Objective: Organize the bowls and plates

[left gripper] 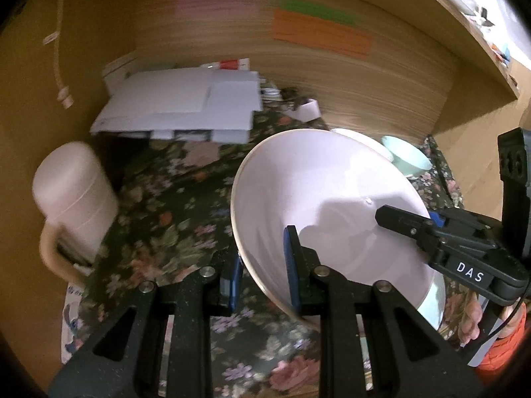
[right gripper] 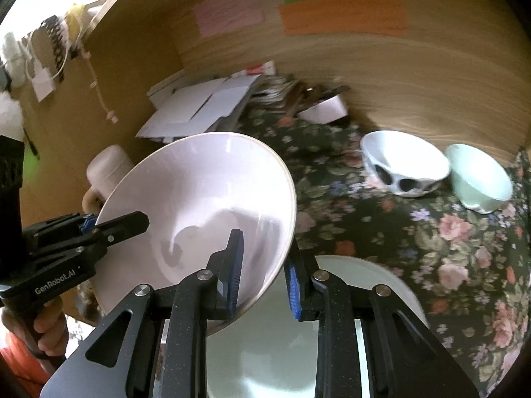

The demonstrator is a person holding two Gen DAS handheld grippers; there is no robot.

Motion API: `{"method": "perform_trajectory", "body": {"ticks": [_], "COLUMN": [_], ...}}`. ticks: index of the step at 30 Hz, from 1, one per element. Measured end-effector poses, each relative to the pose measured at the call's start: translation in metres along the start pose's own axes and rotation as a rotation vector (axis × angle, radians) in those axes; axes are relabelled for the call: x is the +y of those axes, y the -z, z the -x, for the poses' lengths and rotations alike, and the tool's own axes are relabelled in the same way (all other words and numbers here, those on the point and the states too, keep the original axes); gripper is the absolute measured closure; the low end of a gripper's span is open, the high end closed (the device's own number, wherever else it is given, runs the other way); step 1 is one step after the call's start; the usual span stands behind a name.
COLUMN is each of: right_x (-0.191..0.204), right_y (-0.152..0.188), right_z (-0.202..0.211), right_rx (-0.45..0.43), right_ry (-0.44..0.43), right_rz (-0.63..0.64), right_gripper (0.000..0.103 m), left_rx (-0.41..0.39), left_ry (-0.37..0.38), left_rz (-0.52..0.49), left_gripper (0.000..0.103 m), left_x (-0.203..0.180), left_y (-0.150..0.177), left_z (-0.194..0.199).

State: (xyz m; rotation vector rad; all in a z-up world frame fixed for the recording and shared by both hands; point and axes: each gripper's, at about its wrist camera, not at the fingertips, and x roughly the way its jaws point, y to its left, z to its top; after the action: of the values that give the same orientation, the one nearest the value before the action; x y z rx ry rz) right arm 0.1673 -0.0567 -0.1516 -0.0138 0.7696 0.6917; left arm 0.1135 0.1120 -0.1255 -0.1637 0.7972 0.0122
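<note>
Both grippers clamped on one large white bowl, held tilted above the floral tablecloth, not touching it.

L gripper: jaws closed on the bowl's near rim, blue pad inside the bowl, other finger outside under the wall. R gripper: same kind of grip on the opposite rim, one blue pad inside, one outside. In the left wrist view the R gripper comes in from the right edge with one finger lying across the bowl's interior; a hand with an orange sleeve holds its handle. In the right wrist view the L gripper enters from the left, finger tip on the bowl's inner wall.

Directly below the held bowl, right wrist view: a white plate on the cloth, partly hidden by the fingers.

Further back on the cloth: white bowl with dark oval markings, and a pale green bowl just beside it; whether they touch is unclear (motion blur). Both upright.

Left side: cream lidded mug w/ handle. Back: stack of white papers against the wood-grain panel; small white dish next to them, contents too blurred to ID. Pink, green, orange notes stuck on the panel.
</note>
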Motion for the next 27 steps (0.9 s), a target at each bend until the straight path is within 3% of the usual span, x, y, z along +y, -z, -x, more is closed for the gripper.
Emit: {"method": "perform_trajectory", "body": {"ticks": [27], "right_x": [0.049], "right_y": [0.016], "right_z": [-0.077], "right_rx": [0.206], "right_ry": [-0.013], "right_rz": [0.089], "right_gripper": [0.081], "left_rx": [0.099], "left_ry": [-0.042], "left_rz": [0.105], "left_gripper": [0.08], "left_x": [0.074], "left_y": [0.047], "left_z": [-0.032]}}
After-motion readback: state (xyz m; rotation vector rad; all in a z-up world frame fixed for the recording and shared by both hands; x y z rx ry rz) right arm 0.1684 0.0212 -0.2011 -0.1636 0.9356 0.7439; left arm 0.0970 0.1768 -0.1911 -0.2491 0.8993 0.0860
